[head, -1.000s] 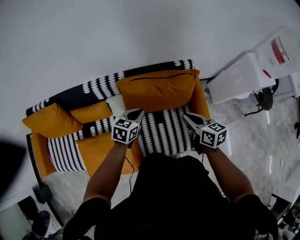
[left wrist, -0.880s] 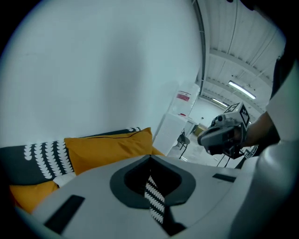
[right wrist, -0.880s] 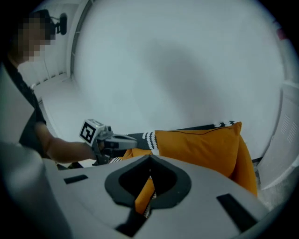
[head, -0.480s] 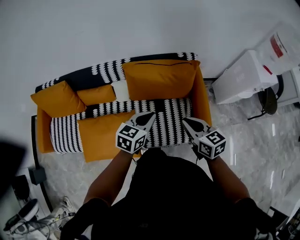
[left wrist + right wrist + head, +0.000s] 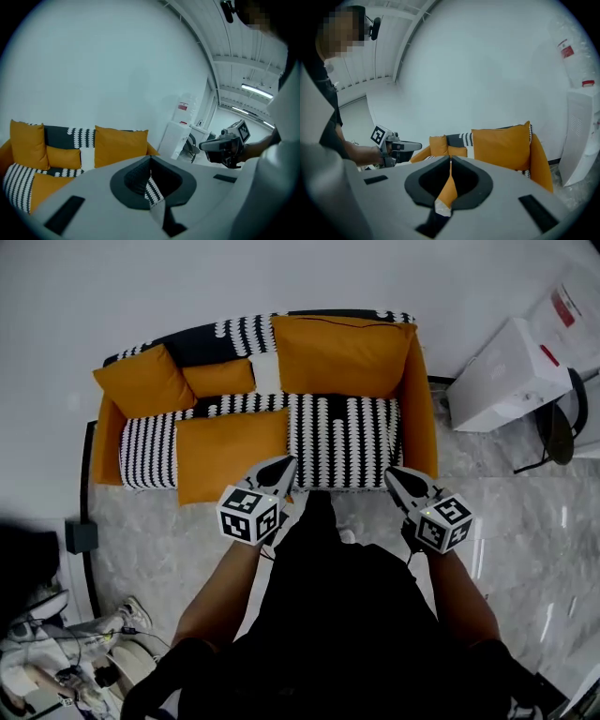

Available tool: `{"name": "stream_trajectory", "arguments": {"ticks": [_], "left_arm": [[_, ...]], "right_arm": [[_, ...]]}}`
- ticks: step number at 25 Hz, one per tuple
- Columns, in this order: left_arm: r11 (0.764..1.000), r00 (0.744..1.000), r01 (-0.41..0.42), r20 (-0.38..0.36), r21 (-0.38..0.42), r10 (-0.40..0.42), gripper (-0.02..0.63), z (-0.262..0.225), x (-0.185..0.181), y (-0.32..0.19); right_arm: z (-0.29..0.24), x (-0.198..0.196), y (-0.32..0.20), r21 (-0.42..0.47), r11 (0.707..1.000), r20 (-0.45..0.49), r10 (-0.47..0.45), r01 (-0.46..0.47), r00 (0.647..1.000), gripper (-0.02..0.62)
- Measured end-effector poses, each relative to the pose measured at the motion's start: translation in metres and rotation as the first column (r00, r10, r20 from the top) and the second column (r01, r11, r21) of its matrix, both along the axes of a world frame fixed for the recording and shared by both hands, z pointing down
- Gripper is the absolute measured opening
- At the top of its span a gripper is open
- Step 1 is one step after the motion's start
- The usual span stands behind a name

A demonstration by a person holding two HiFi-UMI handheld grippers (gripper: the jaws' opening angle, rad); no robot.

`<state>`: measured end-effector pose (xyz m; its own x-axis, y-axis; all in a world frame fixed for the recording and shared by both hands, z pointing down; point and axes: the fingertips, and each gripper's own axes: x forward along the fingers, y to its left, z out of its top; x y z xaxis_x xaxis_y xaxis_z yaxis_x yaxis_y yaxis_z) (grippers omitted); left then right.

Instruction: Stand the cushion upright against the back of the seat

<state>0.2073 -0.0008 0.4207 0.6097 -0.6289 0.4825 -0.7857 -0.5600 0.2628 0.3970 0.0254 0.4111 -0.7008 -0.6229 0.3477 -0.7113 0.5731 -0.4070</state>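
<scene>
cushion (image 5: pixel 342 354) against sofa back (image 5: pixel 200 345), cabinet (image 5: pixel 511 376) right

A: What stands at the right?
B: A white cabinet (image 5: pixel 506 371), with a dark chair (image 5: pixel 562 427) just beside it.
A: And left?
B: A small dark box (image 5: pixel 82 536) on the marble floor (image 5: pixel 525 521).

A sofa (image 5: pixel 347 442) with a black-and-white patterned seat and orange arms stands on a grey marble floor (image 5: pixel 525 521). On its right half, a large orange cushion (image 5: pixel 342 345) stands upright against the backrest. At the left end, a medium orange cushion (image 5: pixel 141 382) leans in the corner with a small orange cushion (image 5: pixel 217 378) just beside it. In front of them, a flat orange cushion (image 5: pixel 230 454) lies on the seat.
</scene>
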Motion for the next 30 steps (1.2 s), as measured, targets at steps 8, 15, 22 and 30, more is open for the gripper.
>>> {"name": "stream_trajectory", "arguments": {"ticks": [8,15,22,30], "left_arm": [[0.995,0.996,0.078,0.049,0.059,-0.081,0.017,-0.033,-0.034,0.064],[0.98,0.98,0.183,0.07,0.077,-0.188,0.017,-0.039,-0.1,0.101],[0.964,0.963,0.258,0.067,0.064,-0.262,0.017,-0.024,-0.189,0.123],[0.974,0.972,0.219,0.076,0.054,-0.223,0.017,-0.003,-0.324,0.123]], "right_arm": [[-0.011,-0.057,0.045,0.019,0.991,0.046,-0.133,0.132,0.99,0.038],[0.001,-0.115,0.069,0.003,0.971,0.028,-0.239,0.239,0.971,0.038],[0.004,-0.192,0.074,0.004,0.952,-0.029,-0.305,0.305,0.952,0.038],[0.025,-0.305,0.076,-0.043,0.975,-0.083,-0.219,0.216,0.972,0.038]]}}
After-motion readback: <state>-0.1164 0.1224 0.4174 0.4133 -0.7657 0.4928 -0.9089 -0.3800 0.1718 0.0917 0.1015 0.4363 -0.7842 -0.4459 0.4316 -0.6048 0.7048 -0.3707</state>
